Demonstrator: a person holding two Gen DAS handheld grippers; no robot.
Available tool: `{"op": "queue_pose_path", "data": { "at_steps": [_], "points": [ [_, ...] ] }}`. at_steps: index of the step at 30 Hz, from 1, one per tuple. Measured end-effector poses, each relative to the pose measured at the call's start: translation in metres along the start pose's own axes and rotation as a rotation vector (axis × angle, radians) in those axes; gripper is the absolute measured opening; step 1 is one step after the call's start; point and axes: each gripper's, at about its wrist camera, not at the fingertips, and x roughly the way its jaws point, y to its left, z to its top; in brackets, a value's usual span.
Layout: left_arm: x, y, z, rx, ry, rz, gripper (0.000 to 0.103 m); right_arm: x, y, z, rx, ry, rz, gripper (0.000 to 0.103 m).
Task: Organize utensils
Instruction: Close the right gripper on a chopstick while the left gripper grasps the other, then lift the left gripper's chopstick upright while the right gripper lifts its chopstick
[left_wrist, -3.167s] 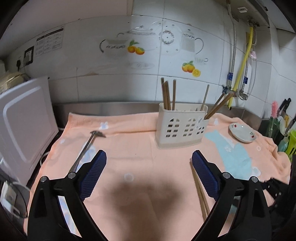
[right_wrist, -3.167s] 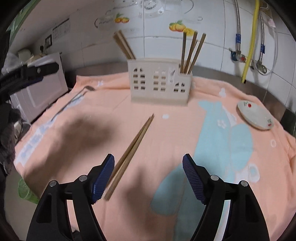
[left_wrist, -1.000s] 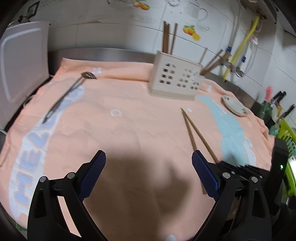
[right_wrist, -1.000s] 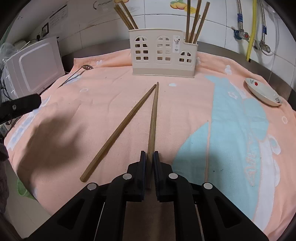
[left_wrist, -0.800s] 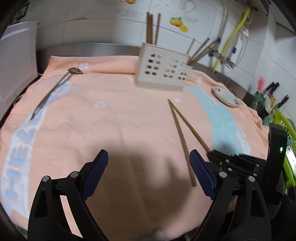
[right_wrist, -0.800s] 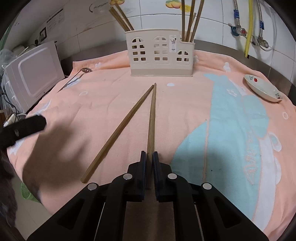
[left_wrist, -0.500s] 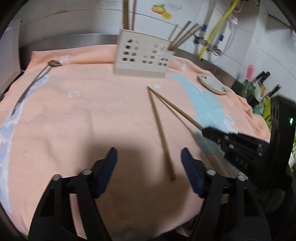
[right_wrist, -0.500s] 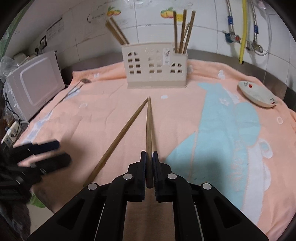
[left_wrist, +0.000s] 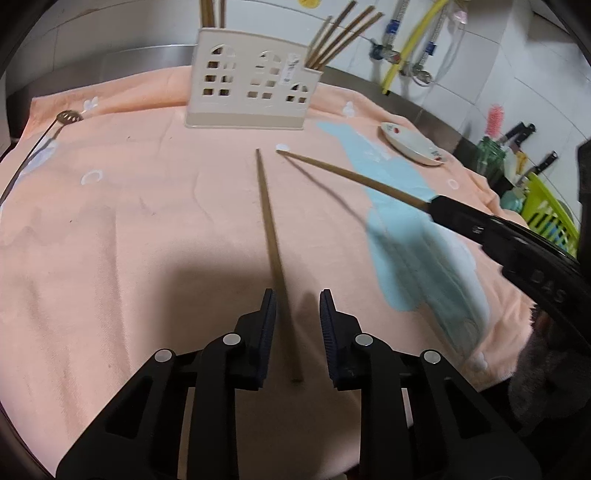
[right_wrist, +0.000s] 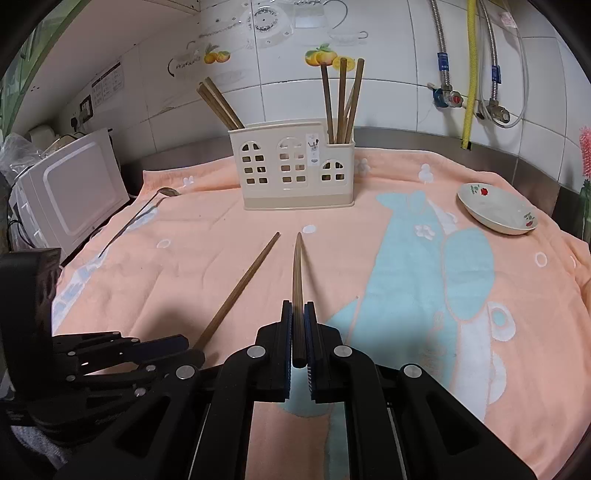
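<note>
A brown chopstick lies on the peach towel, its near end between the jaws of my left gripper. Those jaws are closing, and a gap still shows on the right side of the stick. My right gripper is shut on a second chopstick and holds it above the towel, pointing at the cream utensil holder. In the left wrist view that held chopstick slants in from the right. The holder has several chopsticks standing in its end compartments.
A long metal spoon lies at the towel's far left. A small saucer sits at the right. A white microwave stands beyond the left edge. Pipes and taps run down the tiled wall, and knives stand at the far right.
My left gripper has swung right and down over the lying chopstick, its jaws narrowing from wide open. The right gripper, still shut, has lifted its chopstick off the towel.
</note>
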Motion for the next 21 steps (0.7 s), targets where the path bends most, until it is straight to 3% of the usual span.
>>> {"op": "queue_pose_path", "data": {
  "at_steps": [9,15,21],
  "points": [
    [0.008,-0.002,0.000,0.015,0.008,0.032,0.021,0.001,-0.001,-0.001,-0.003,0.002,0.002,0.006],
    [0.010,-0.011,0.002,0.068,0.021,0.128,0.008,-0.001,-0.001,0.003,-0.001,-0.004,0.004,0.006],
    [-0.007,-0.012,0.014,0.080,-0.005,0.097,0.006,-0.006,-0.001,0.013,-0.011,-0.017,0.009,0.006]
  ]
}}
